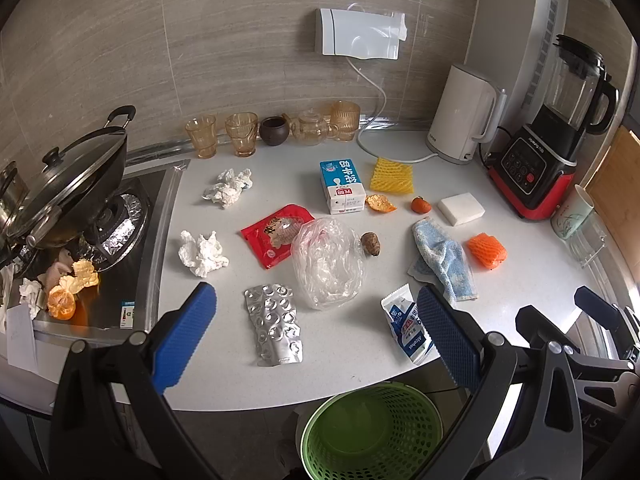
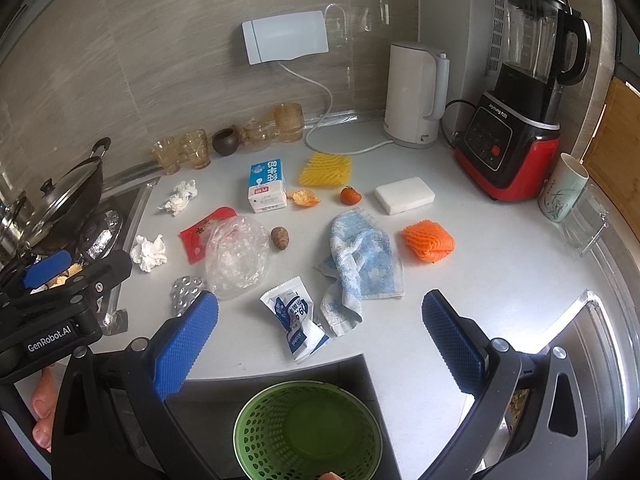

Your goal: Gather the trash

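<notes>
Trash lies scattered on the white counter [image 1: 360, 360]: a foil blister pack [image 1: 274, 324], a clear plastic bag [image 1: 328, 264], a red wrapper [image 1: 272, 236], two crumpled tissues [image 1: 202, 254] [image 1: 229, 188], a milk carton [image 1: 342, 186], an alcohol-wipe packet [image 1: 408, 330] [image 2: 298, 320], yellow foam net [image 1: 392, 176] and orange foam net [image 2: 428, 240]. A green bin [image 1: 372, 432] [image 2: 306, 432] stands empty below the counter edge. My left gripper [image 1: 316, 340] hangs open above the near edge, nothing between its fingers. My right gripper [image 2: 320, 344] is open too, over the bin.
A wok with a lid [image 1: 68, 184] sits on the stove at left, peels [image 1: 66, 292] beside it. Glasses [image 1: 240, 134] line the back wall. A kettle [image 1: 464, 114], blender [image 1: 556, 132], mug [image 2: 564, 188], sponge [image 2: 404, 195] and blue towel [image 2: 360, 264] occupy the right side.
</notes>
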### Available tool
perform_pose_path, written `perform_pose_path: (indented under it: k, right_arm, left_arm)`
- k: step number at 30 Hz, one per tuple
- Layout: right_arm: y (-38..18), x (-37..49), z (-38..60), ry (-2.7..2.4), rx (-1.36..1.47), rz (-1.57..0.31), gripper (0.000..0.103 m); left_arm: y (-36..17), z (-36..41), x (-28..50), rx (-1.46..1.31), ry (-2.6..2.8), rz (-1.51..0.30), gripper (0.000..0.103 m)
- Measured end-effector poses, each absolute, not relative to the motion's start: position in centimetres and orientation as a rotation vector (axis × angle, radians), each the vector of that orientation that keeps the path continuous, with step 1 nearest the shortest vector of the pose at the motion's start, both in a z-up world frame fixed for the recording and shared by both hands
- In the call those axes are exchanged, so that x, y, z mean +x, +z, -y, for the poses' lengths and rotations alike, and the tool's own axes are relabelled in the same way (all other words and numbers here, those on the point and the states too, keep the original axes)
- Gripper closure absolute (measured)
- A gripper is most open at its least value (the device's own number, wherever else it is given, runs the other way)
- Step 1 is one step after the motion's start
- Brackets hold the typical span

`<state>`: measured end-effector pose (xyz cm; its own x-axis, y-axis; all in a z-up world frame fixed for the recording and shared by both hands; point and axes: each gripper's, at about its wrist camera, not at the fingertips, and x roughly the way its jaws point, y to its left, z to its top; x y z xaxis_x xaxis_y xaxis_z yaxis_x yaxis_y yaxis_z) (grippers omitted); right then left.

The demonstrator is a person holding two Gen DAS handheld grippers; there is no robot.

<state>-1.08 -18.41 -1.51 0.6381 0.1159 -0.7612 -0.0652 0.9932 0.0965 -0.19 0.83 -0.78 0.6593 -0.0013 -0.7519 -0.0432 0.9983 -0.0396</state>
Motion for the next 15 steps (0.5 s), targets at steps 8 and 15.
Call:
perform_pose_path:
  k: [8,15]
  right_arm:
    - [-1.8,-1.1,18.2,0.108,0.059,-0.875,0.002]
    - [-3.2,-1.0,18.3,0.13,0.046,-0.87,0.002]
  left_arm:
    - [-0.9,-1.1,-0.2,-0.057,0.024,-0.853,0.006]
    - [-2.0,-2.0,-0.2,-0.057,-0.014,-0.855,0.006]
